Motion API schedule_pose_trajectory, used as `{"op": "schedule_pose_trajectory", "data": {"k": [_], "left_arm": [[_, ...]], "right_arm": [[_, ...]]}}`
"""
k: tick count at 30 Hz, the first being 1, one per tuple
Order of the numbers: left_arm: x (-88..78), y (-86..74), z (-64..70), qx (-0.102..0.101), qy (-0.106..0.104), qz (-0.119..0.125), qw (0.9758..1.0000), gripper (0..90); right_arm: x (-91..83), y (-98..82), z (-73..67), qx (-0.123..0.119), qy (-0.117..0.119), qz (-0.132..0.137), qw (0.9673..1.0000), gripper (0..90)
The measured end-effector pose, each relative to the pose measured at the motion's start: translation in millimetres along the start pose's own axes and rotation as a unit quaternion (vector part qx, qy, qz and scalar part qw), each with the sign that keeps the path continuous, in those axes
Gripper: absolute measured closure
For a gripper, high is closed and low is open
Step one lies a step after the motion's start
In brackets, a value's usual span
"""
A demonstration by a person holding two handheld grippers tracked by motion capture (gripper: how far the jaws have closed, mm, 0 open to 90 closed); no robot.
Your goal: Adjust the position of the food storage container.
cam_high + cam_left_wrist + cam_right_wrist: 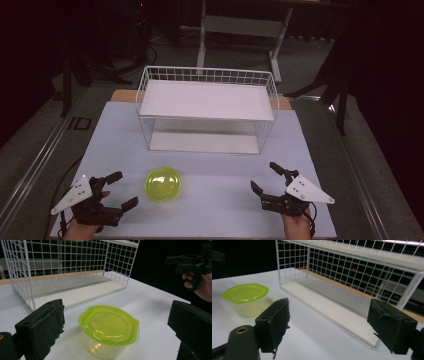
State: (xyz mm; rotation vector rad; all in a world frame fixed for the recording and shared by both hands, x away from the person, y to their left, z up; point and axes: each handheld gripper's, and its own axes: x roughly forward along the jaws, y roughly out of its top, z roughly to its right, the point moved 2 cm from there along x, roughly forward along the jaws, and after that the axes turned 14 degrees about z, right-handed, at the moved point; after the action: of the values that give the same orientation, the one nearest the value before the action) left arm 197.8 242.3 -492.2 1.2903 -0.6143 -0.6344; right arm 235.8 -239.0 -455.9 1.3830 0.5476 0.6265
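Note:
A clear plastic container with a lime-green lid (163, 183) stands on the white table (210, 200), in front of the wire rack. My left gripper (126, 188) is open just left of it, apart from it. In the left gripper view the container (109, 325) sits ahead between the wide-apart jaws of that gripper (116, 311), with nothing touching its pads. My right gripper (264, 175) is open at the right of the table, well away from the container. In the right gripper view the container (245, 293) is far left, beyond the open gripper (329, 315), which holds nothing.
A white wire rack (207, 107) with a white upper shelf and a lower shelf stands at the middle back of the table, its open side facing me. The rack (75, 290) is close behind the container. Dark floor and stand legs lie beyond the table.

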Motion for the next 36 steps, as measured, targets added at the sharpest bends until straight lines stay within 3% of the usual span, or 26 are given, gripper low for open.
{"op": "schedule_pose_trajectory", "data": {"k": [4,8,11,14,17,20,22,23,25,27,28,29,30,33,34,35,36], "left_arm": [[0.0,2.0,1.3,-0.001,-0.001,-0.002,1.0,1.6],[-0.6,8.7,3.7,-0.014,-0.015,0.001,0.9998,1.6],[-0.6,14.1,3.4,-0.024,-0.02,0.001,0.9995,1.6],[-0.3,20.1,2.3,-0.016,-0.022,0.005,0.9996,1.6],[0.7,24.4,-0.2,-0.025,-0.037,0.002,0.999,1.7],[1.9,20.3,-1.7,0.009,-0.04,-0.027,0.9988,7.7],[2.2,18.2,-2.4,0.014,-0.041,-0.034,0.9985,14.3],[3.1,11.1,-4.9,0.017,-0.047,-0.054,0.9973,14.3],[3.4,4.0,-7.6,0.022,-0.047,-0.071,0.9961,25.1],[3.2,-3.8,-11.4,0.021,-0.049,-0.086,0.9949,41.4],[2.9,-7.1,-13.6,0.021,-0.051,-0.094,0.994,41.4],[3.3,-10.1,-16.0,0.018,-0.052,-0.106,0.9928,51.8],[3.1,-12.8,-18.1,0.021,-0.052,-0.118,0.9914,51.8],[5.6,-21.3,-25.4,0.023,-0.037,-0.163,0.9857,66.0],[5.6,-21.3,-25.4,0.023,-0.037,-0.163,0.9857,69.5],[9.4,-28.8,-28.2,0.033,-0.033,-0.202,0.9782,69.5],[11.4,-31.8,-28.9,0.035,-0.032,-0.218,0.9748,79.2]], "right_arm": [[-1.0,-0.4,-2.5,0.007,0.007,0.0,1.0,16.7],[-1.8,2.2,-4.6,-0.002,0.006,0.006,1.0,16.2],[-1.2,2.9,-4.6,0.002,0.007,0.007,1.0,15.7],[1.1,5.8,-5.0,0.015,0.019,0.011,0.9996,15.7],[4.0,7.8,-6.6,0.021,0.027,0.022,0.9992,15.0],[6.3,7.9,-8.4,0.02,0.033,0.02,0.999,15.0],[6.4,7.7,-8.9,0.018,0.032,0.019,0.9991,14.9],[6.6,7.5,-9.2,0.018,0.032,0.018,0.9992,14.9],[6.6,7.3,-9.2,0.02,0.033,0.019,0.9991,15.0],[6.5,7.5,-9.6,0.017,0.031,0.02,0.9992,15.0],[6.5,7.5,-9.6,0.017,0.031,0.02,0.9992,15.0],[6.4,7.4,-9.6,0.018,0.032,0.02,0.9991,14.9],[6.4,7.4,-9.6,0.018,0.032,0.02,0.9991,14.9],[6.5,7.1,-9.7,0.018,0.033,0.02,0.9991,15.0],[6.5,7.1,-9.7,0.018,0.033,0.02,0.9991,15.0],[6.5,7.0,-9.6,0.016,0.032,0.02,0.9991,15.0],[6.8,6.7,-9.4,0.019,0.034,0.02,0.9991,15.0]]}}
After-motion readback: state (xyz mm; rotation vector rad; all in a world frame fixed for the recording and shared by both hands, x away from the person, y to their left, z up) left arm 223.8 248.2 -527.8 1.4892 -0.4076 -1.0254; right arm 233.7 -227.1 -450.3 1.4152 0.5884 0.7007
